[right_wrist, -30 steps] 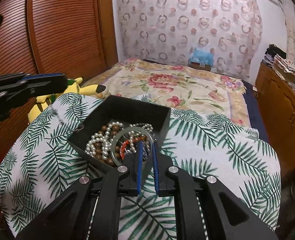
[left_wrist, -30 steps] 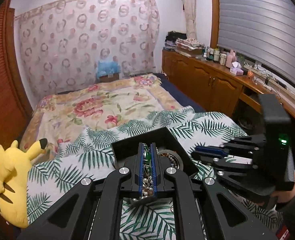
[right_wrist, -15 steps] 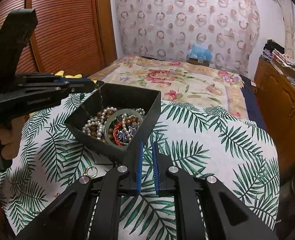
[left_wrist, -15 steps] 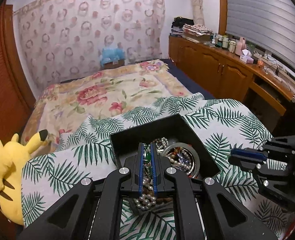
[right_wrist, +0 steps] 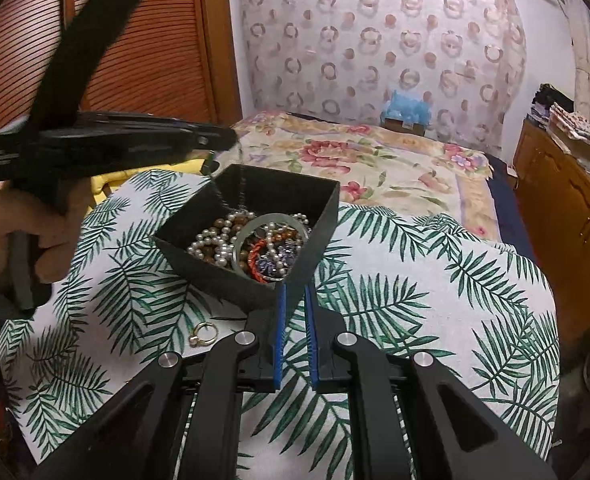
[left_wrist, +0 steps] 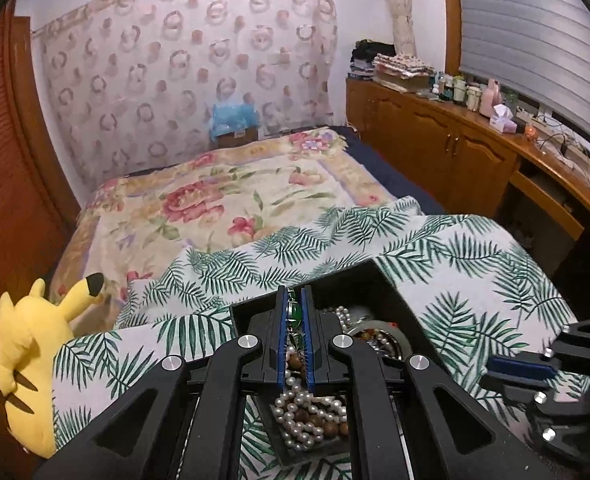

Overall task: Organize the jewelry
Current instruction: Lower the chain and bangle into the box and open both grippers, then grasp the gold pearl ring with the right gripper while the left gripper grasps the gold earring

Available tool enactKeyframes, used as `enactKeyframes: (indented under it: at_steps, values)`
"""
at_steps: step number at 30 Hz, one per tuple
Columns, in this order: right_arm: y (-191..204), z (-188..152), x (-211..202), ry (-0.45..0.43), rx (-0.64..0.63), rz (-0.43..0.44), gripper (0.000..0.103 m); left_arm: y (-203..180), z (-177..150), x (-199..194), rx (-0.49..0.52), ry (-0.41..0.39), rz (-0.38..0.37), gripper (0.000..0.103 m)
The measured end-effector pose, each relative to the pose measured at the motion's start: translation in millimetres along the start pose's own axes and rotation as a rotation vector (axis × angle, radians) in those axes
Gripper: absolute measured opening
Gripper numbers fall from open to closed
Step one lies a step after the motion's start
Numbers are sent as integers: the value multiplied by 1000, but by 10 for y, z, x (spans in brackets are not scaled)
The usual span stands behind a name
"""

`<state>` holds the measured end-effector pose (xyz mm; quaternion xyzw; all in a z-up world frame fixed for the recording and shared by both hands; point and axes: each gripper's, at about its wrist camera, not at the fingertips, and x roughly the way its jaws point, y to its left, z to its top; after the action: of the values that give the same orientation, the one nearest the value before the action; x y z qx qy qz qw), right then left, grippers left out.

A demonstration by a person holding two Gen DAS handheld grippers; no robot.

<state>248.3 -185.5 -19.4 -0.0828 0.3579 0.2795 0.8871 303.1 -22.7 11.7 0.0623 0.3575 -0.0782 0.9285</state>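
Note:
A black box (right_wrist: 307, 236) on the palm-leaf cloth holds pearl strands (right_wrist: 211, 240), brown beads, a pale bangle (right_wrist: 255, 224) and a red bracelet. My left gripper (left_wrist: 294, 300) is shut on a thin chain necklace with a green bead (left_wrist: 293, 312), held above the box; in the right wrist view the chain (right_wrist: 225, 196) hangs from its tips (right_wrist: 227, 140) into the box. My right gripper (right_wrist: 293, 300) is nearly shut and empty, just in front of the box's near corner. A gold ring (right_wrist: 203, 333) lies on the cloth at front left.
A yellow Pikachu plush (left_wrist: 31, 360) lies at the cloth's left edge. A floral bedspread (left_wrist: 231, 196) stretches behind. A wooden cabinet (left_wrist: 455, 148) with bottles runs along the right wall. A slatted wooden door (right_wrist: 135, 52) is on the left.
My left gripper has risen and drawn back, lifting the chain out of the box. My right gripper has pulled back from over the box to in front of its near corner.

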Motion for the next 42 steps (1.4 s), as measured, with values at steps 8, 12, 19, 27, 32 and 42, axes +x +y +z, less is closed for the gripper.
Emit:
enactKeyframes:
  at_steps: [8,12,19,27,32,42]
  values:
    - [95,-18,-47,-8,-4,15,12,132,-68,160,-19,18,18,6]
    - [124,-36,-63,-9,-7,27,12,175,-124,66,-36,13,4,24]
    - [204,-138,-30,4,-5,46,12,186,-337,-221,-37,-24,-10,48]
    - [380,-250,131,35,-30,72,27,267,-737,-404,-53,-34,2,77]
    - [503,-271,248,65,-52,89,27,325,-983,-496,-70,-24,-2,80]
    - [731,-262,420,109,-102,90,37,316,-1386,-729,-75,-13,-7,80]
